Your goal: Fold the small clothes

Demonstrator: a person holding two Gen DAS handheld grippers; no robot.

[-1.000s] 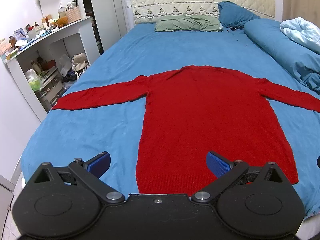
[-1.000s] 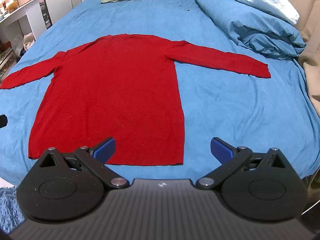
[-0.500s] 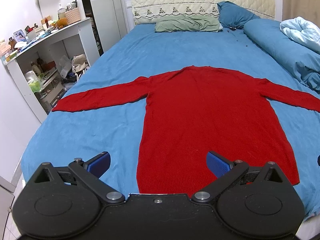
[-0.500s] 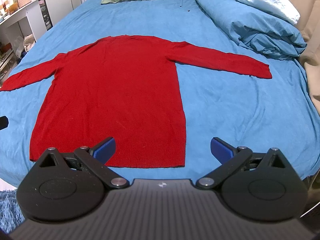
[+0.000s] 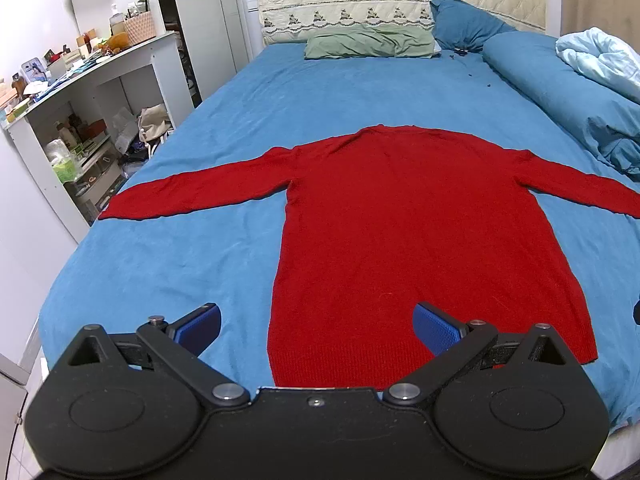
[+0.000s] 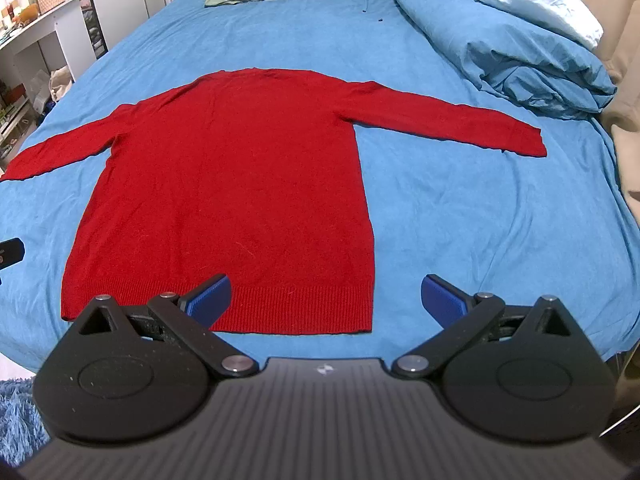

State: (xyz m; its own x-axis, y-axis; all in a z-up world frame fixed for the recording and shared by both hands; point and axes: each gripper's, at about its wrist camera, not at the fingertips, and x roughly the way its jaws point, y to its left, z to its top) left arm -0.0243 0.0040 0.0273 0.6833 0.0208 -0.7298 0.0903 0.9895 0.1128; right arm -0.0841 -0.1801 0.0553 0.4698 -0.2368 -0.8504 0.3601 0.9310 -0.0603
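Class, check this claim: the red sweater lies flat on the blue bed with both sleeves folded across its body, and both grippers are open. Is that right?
Not quite. The red sweater lies flat on the blue bed, but both sleeves are spread straight out to the sides, not folded in; the right wrist view shows this. The left gripper and right gripper are indeed open.

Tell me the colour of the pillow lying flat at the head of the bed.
The pillow is pale sage green, clearest in the left wrist view.

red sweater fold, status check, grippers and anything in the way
Left gripper and right gripper open, empty, near the hem. Red sweater flat on the bed, sleeves out, unfolded. Nothing on it.
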